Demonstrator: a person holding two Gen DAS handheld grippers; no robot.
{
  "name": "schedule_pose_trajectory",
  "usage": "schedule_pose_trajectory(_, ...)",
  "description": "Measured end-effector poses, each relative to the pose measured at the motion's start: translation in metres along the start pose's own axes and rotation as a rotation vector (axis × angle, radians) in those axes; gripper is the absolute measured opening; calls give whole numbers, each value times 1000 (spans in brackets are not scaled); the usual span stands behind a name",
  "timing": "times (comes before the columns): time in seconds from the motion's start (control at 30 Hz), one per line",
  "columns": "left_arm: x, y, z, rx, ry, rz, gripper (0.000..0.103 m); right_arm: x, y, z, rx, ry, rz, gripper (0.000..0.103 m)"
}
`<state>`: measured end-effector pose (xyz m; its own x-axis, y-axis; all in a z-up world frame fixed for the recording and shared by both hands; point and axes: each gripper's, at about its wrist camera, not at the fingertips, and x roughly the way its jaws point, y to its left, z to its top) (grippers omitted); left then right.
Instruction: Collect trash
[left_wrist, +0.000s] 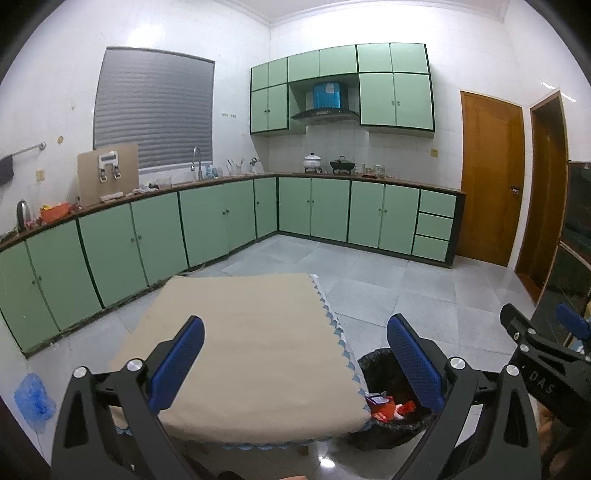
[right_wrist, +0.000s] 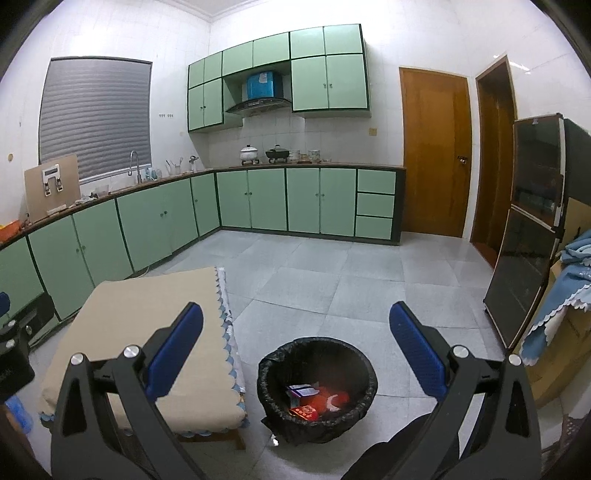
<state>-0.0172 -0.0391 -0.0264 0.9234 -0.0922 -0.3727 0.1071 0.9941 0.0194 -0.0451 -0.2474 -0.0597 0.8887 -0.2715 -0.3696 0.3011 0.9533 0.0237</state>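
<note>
Kitchen scene, both tools raised above a low worktop draped in a beige cloth. The left tool stands with its blue pads spread wide and nothing between them; the right tool is equally wide apart and likewise empty. Below and just ahead of the right tool sits the bin, lined with a black bag and touching or nearly touching the worktop's near corner; red and white wrappers lie at its bottom. The cloth ahead of the left tool shows no loose trash, so collection appears largely complete. To the left tool's lower left, a crumpled blue plastic item lies on the floor by the cabinets; whether it counts as trash cannot be told. Risks: overlooking that item; a descending tool snagging the cloth's scalloped edge and dragging it; a nudge tipping the light bin and spilling the wrappers.
</note>
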Motion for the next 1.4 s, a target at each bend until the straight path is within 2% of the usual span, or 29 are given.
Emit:
schedule_pose_trajectory(0.7,-4,7,1,-23,-3,26,97,-4,-1,4,-18,-13,-10,98)
schedule_pose_trajectory(1.4,-8,9,2,-30,-48,58,97,-8,5,10,-13,-16,-2,98)
